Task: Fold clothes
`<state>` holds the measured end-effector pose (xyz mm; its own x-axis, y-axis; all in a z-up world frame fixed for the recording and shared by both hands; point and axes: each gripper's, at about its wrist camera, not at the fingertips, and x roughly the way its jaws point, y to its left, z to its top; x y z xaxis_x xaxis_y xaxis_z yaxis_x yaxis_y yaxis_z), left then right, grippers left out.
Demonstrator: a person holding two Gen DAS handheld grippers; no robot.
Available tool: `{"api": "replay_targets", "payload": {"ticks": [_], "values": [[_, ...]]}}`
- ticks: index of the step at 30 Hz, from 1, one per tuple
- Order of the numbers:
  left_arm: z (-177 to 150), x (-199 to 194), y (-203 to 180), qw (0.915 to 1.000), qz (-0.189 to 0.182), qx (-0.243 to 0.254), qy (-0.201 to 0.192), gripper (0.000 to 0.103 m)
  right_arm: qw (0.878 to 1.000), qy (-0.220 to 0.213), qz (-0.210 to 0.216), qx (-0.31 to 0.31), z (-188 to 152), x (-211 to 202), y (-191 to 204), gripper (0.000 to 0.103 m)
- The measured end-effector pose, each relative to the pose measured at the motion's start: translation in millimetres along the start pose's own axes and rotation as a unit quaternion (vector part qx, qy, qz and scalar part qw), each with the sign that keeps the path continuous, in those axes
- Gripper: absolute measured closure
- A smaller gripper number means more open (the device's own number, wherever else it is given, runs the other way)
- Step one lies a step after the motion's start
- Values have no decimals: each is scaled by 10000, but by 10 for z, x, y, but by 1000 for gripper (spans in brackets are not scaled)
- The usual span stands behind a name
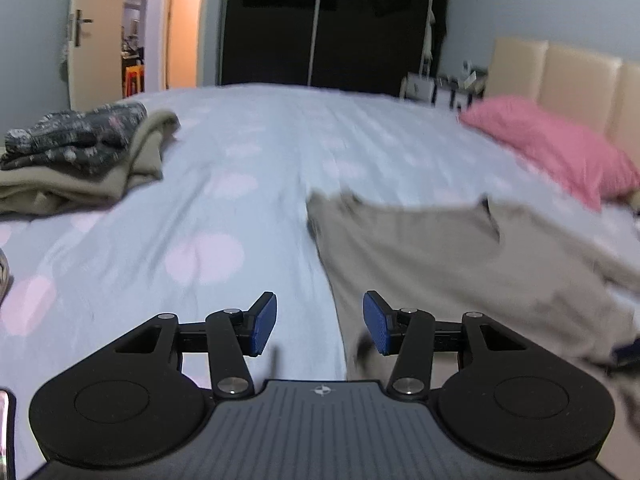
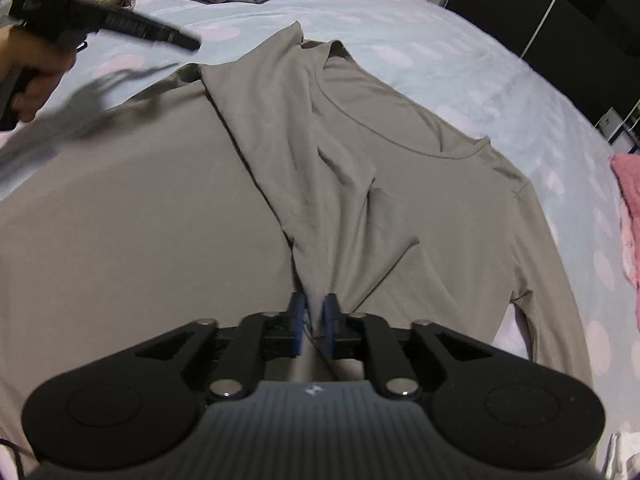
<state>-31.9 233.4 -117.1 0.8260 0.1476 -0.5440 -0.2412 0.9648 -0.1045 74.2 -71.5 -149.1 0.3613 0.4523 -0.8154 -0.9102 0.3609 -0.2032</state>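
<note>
A taupe long-sleeved shirt [image 2: 400, 184] lies spread on the bed with its neckline up. One sleeve [image 2: 272, 128] is folded across the body. My right gripper [image 2: 313, 326] is shut on the end of that sleeve, low over the shirt. My left gripper [image 1: 320, 323] is open and empty, above the shirt's left edge [image 1: 440, 264]. It also shows blurred in the right wrist view [image 2: 120, 24], held in a hand at the upper left.
The bed has a pale blue sheet with pink dots [image 1: 224, 208]. A pile of clothes, dark patterned on olive [image 1: 80, 148], sits at the bed's far left. A pink pillow [image 1: 560, 148] lies by the beige headboard [image 1: 560, 76]. A dark wardrobe [image 1: 320, 24] stands behind.
</note>
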Motion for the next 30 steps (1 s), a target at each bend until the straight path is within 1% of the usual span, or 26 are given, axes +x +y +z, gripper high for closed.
{"api": "replay_targets", "payload": {"ticks": [1,2,4,5,6,8,11,15,19,21,22,23,25,28,30], "values": [[64,15,11,10000,1,-3,-34,57,10000,-55,0,44,8,-35,-27,80],[126,46,13,10000,5,14,-40,57,9998,-118,31,129,30,-68,-69,79],[216,111,-1,10000,7,76,-34,57,9983,-273,239,453,137,-132,-239,76],[250,158,-23,9999,8,152,-1,57,9969,-348,341,616,193,-158,-328,70],[283,211,-49,9997,11,239,39,57,9952,-415,440,764,251,-179,-414,69],[338,331,-62,9993,4,353,123,57,9936,-440,592,856,410,-142,-538,68],[456,557,-5,9990,35,374,250,57,9945,-383,647,731,681,56,-615,68],[599,788,198,9991,165,205,331,57,9920,-309,876,856,1075,534,-669,68],[657,902,370,9991,219,126,340,57,9909,-77,1117,742,1366,984,-611,69],[646,929,428,9992,213,88,327,56,9913,133,1191,547,1412,1122,-535,77],[641,937,448,9993,205,65,316,56,9919,242,1171,417,1422,1174,-492,94],[634,944,472,9994,187,26,287,56,9937,276,1047,289,1420,1185,-459,99],[634,946,499,9997,123,-57,208,56,9934,282,1064,328,1408,1143,-480,102],[643,956,497,9999,-5,-105,119,54,9929,194,985,640,1380,996,-631,102],[651,986,463,9999,-50,-34,144,52,9923,237,907,804,1322,932,-720,102]]}}
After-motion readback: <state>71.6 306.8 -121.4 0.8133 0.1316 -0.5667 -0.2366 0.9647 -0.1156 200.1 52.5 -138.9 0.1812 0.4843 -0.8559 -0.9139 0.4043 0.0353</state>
